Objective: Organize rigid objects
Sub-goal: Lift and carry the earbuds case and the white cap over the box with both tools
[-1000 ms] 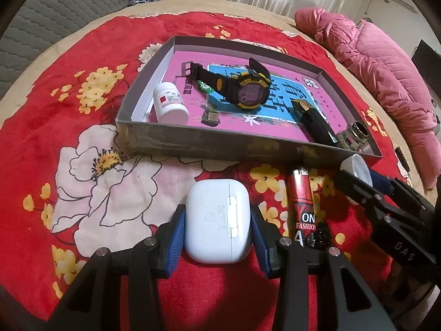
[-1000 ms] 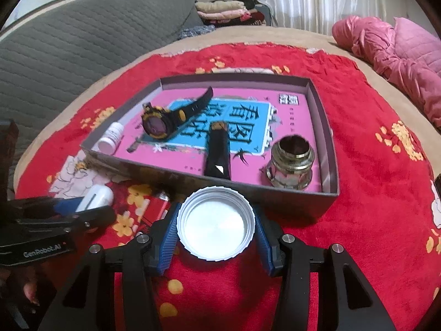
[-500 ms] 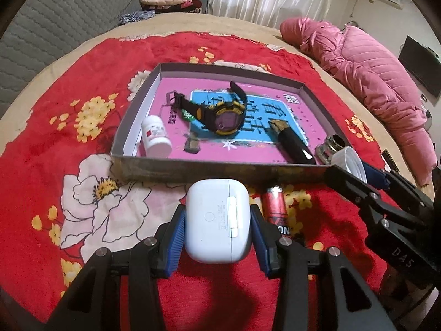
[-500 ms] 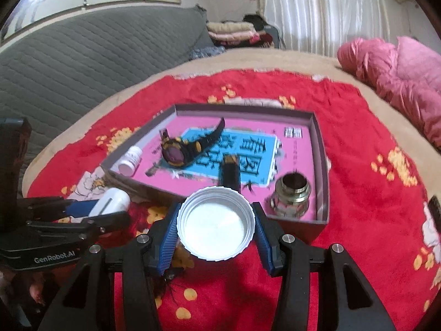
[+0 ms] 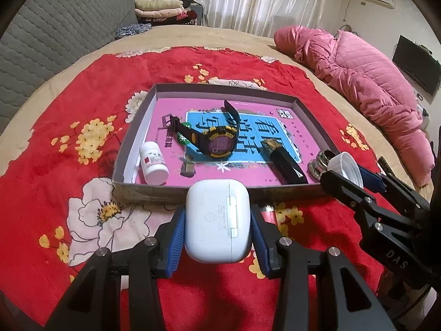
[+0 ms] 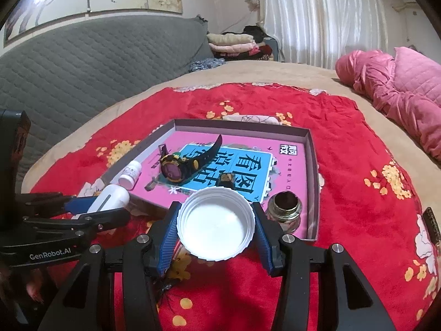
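The room was evenly and fairly brightly lit, with daylight glowing through the white curtains (image 6: 325,19) at twelve o'clock. Both views showed strong fisheye bending and black vignetting at the corners. The white cap (image 6: 215,223) looked slightly overexposed. Soft shadows fell on the red blanket (image 5: 55,165) at six o'clock. Focus was reasonably sharp centrally, softer towards the rims.

The case (image 5: 217,220) is smooth glossy white plastic; the cap (image 6: 215,226) is white plastic, ribbed round its rim. Gripper pads (image 5: 176,244) are ridged blue rubber on matt black arms. At 12 o'clock, the box (image 5: 314,121) looks like matt grey card, lined with glossy printed paper. The blanket (image 5: 49,171) is plush red cloth. The jar (image 6: 284,212) is shiny glass.
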Demonstrator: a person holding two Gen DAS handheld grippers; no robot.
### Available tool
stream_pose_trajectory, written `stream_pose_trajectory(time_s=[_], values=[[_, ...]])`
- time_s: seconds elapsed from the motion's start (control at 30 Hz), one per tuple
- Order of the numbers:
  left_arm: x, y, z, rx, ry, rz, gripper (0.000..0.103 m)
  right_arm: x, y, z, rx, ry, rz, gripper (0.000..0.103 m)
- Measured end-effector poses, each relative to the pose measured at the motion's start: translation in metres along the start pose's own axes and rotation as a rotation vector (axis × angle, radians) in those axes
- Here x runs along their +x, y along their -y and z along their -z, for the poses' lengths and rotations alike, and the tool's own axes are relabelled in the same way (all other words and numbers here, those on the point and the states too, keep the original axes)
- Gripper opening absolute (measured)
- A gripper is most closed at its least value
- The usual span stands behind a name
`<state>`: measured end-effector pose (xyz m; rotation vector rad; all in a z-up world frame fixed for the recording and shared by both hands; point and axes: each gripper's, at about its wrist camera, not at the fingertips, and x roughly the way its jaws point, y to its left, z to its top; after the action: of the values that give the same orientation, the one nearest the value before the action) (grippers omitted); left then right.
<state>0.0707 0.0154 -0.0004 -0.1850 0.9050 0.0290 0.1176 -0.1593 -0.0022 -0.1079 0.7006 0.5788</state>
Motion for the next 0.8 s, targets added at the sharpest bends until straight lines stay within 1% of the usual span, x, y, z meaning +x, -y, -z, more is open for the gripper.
stream_pose_trajectory(time_s=[0.47, 0.8], values=[[0.001, -0.005, -0.013, -0.009, 0.021, -0.015, 0.044, -0.007, 0.007, -0.006, 0.02, 0.037, 0.0, 0.051], [0.014, -0.009, -0.038, -0.028, 0.037, -0.026, 0.044, 0.001, 0.009, -0.011, 0.014, 0.045, 0.001, 0.051]])
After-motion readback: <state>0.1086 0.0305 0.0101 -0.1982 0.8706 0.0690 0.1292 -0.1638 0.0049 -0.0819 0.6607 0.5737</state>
